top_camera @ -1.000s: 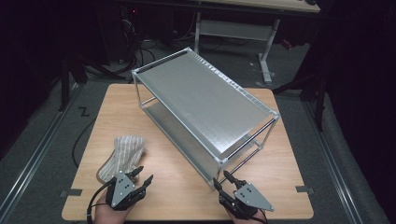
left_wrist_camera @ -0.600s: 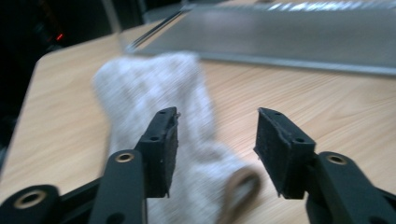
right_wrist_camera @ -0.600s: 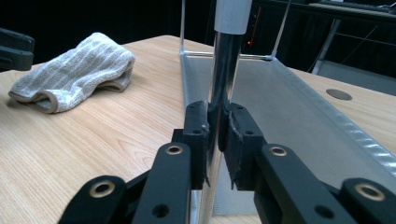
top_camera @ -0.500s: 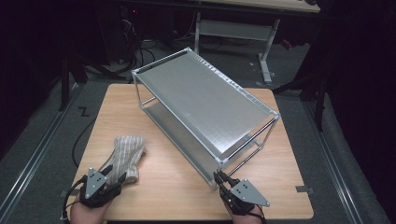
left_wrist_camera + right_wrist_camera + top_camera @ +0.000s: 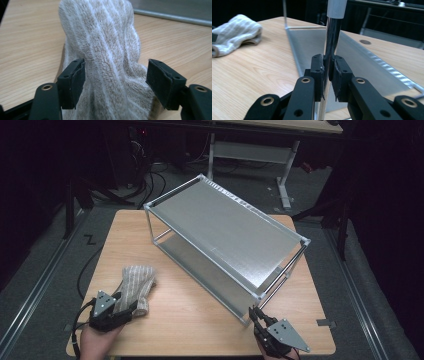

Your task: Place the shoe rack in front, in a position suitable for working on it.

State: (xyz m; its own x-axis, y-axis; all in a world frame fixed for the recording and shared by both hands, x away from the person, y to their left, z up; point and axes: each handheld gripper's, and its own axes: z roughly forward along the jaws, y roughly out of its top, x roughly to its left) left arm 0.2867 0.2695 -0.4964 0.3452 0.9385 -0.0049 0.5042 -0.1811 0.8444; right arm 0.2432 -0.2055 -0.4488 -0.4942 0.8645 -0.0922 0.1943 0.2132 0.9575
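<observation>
The towel's (image 5: 105, 65) near end is cut off in the left gripper view; one towel, one rack (image 5: 227, 240), two grippers; the left gripper (image 5: 131, 309), low and level left of the rack, has been opening, jaws apart around the towel; the right gripper (image 5: 253, 312) is clamped on the rack's near corner post (image 5: 332, 37).

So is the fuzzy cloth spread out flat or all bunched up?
Bunched up. The cloth rises in a rumpled hump with folds on the table, between the open pads of the left tool, which have just been opening.
</observation>
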